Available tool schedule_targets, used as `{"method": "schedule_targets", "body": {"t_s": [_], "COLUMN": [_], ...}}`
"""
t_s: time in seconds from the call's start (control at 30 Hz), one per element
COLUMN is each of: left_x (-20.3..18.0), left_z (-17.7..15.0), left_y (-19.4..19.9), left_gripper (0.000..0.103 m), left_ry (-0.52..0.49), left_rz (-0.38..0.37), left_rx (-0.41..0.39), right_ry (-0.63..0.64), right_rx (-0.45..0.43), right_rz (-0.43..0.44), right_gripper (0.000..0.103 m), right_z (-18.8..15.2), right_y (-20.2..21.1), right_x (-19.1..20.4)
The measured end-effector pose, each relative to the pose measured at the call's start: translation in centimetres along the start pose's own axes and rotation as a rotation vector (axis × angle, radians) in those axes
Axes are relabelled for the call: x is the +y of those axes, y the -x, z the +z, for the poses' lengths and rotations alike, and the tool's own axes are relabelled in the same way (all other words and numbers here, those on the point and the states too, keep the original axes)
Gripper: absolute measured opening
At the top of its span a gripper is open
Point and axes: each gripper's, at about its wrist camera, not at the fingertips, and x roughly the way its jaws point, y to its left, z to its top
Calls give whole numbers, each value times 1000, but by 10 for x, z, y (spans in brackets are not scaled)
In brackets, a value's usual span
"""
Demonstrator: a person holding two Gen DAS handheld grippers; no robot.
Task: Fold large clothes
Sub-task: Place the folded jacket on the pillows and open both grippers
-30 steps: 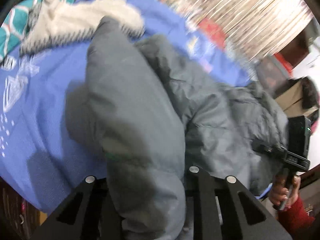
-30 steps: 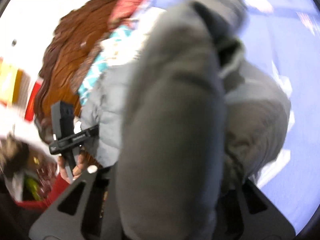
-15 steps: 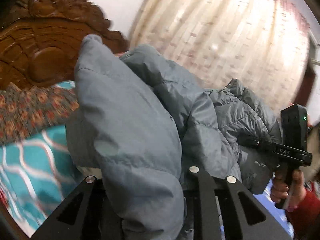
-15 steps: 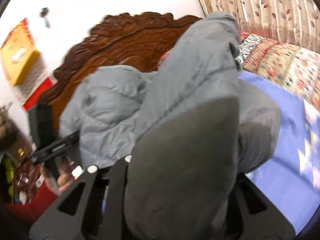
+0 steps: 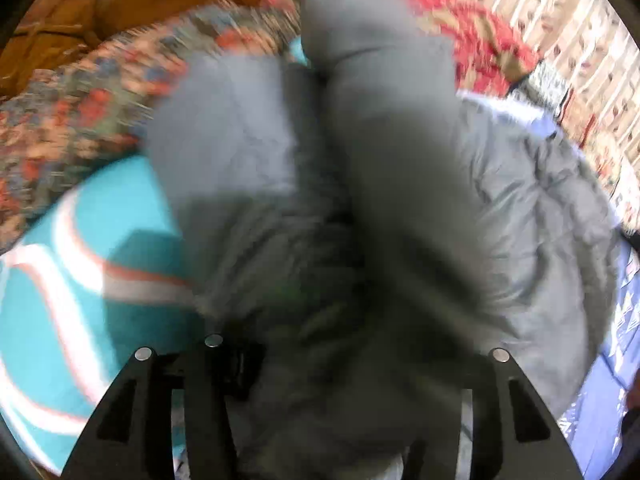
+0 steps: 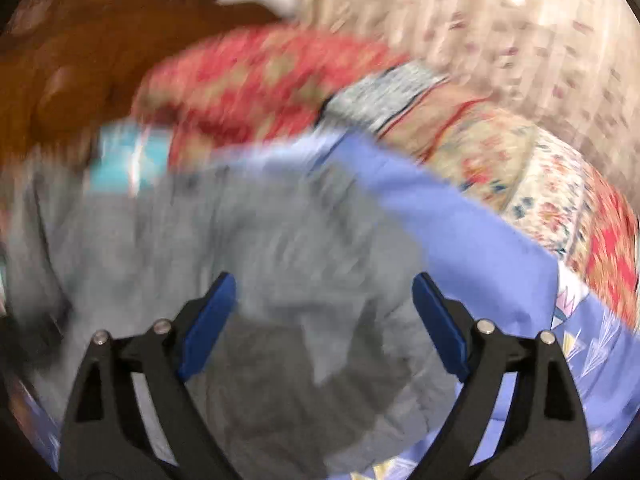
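Observation:
A grey padded jacket (image 5: 392, 184) fills the left wrist view, blurred by motion. It bulges up between the arms of my left gripper (image 5: 320, 344), whose fingertips are hidden under the fabric. The arms stand wide apart. In the right wrist view the jacket (image 6: 248, 240) lies on the blue bedsheet (image 6: 472, 240). My right gripper (image 6: 320, 300) is open just above it, blue pads (image 6: 208, 320) spread wide, nothing between them.
A teal patterned blanket (image 5: 80, 280) lies left of the jacket. Floral and red quilts (image 6: 260, 80) are heaped toward the carved wooden headboard (image 6: 80, 48). A patterned curtain (image 6: 500, 32) hangs behind the bed.
Both grippers have swung down toward the bed with the jacket. The right gripper has opened and let go of the jacket. The left gripper's arms have spread apart.

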Motion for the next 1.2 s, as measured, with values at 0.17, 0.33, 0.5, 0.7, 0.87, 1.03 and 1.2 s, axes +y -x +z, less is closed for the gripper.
{"method": "schedule_targets", "body": {"t_s": [0.17,0.33,0.5,0.7,0.87,1.03,1.2], "left_x": [16,22,4,-43,-74,-93,-117], "left_z": [-29,-66,-145,-266,-332,-374,-407], "left_y": [108,181,204,204,218,239,252], "left_gripper": [82,96,96,96,96,96,96], "left_ry": [31,34,-29,-153,-204,-230,-289], "left_rz": [38,86,45,-30,-71,-56,-34], "left_rx": [-266,-424,-331,-190,-90,-84,-70], "right_ry": [-17,-34,-85,-113,-138,-234,-267], "right_rx": [-94,-109,-34,19,33,42,83], "right_rz": [85,203,298,241,191,209,246], "right_gripper": [86,86,86,86,88,93,93], "right_z": [-12,-70,-177,-290,-351,-396,-430], "right_y": [53,124,193,265,310,339,348], "right_x": [15,23,22,8,-8,-27,-33]}}
